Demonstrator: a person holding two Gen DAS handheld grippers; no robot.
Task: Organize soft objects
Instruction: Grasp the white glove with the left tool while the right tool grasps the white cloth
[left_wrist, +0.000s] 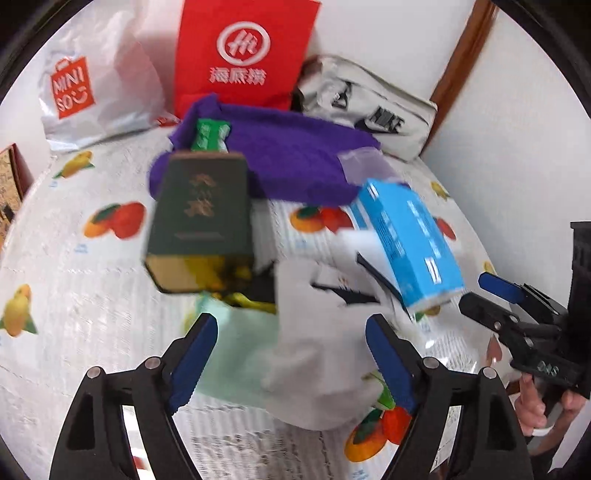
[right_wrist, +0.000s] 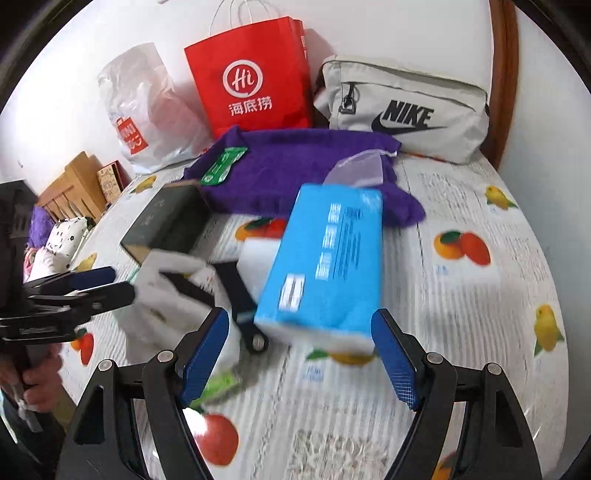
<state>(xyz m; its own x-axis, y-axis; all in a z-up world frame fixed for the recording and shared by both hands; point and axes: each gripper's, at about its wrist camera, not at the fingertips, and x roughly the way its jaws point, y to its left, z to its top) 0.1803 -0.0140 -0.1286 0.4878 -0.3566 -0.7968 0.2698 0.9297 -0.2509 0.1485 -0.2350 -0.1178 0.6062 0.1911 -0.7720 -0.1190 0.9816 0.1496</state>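
Two grippers are hanging wide open, holding nothing. Left gripper (left_wrist: 291, 360) is hovering over white cloth (left_wrist: 314, 354); right gripper (right_wrist: 301, 356) is sitting just before the blue tissue pack (right_wrist: 325, 266), which is lying near the purple towel (right_wrist: 295, 170).

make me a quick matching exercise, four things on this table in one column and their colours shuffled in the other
Things:
1. towel
2. tissue box
3. paper bag
4. Nike pouch

Colours:
a. red
b. pale grey
c. purple
d. blue

Pairs: 1-c, 2-d, 3-a, 4-b
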